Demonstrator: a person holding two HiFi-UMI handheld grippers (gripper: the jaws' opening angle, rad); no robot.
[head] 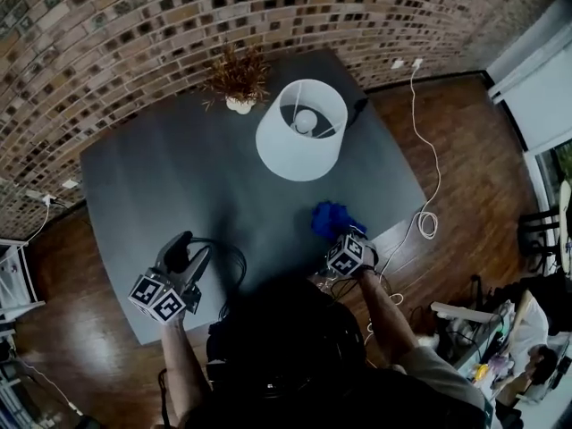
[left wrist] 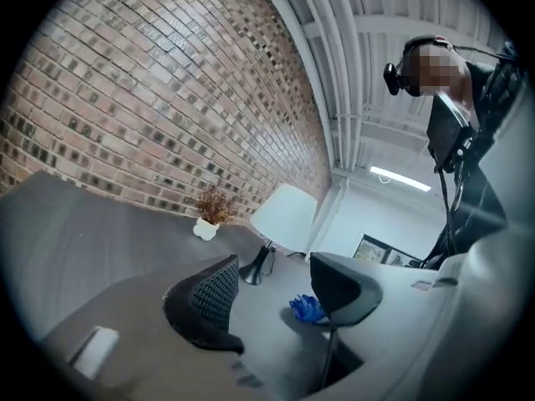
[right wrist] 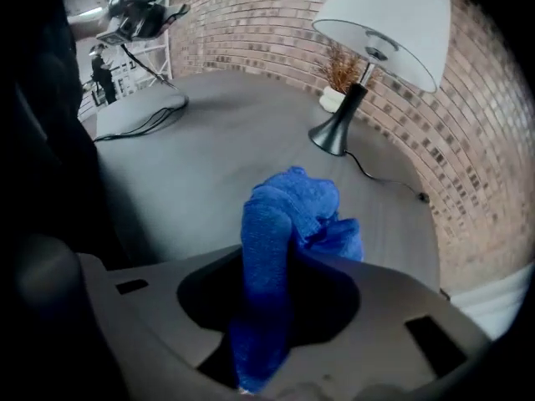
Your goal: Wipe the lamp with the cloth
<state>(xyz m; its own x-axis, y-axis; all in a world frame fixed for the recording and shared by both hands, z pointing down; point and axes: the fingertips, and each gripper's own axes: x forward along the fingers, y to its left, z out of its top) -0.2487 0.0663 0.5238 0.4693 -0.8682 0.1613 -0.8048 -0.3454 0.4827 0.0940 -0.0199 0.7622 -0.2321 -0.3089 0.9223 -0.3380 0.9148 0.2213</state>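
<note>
L gripper (left wrist: 276,295): jaws apart, empty, over grey table (head: 161,177). R gripper (right wrist: 267,307): jaws parted, blue cloth (right wrist: 288,215) standing loose btwn them, on table. Beyond both: lamp (head: 301,130), dried plant (head: 238,80), brick wall (head: 134,34). Right of R gripper: wood floor (head: 447,150), white cable (head: 427,222).

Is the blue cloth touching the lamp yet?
Apart. The head view shows bare table between the cloth and the lamp; the right gripper view shows that gap too.

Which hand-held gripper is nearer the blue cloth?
Right. The right hand-held gripper has the blue cloth between its jaws. The left hand-held gripper is apart from it, over the table's near left part.
</note>
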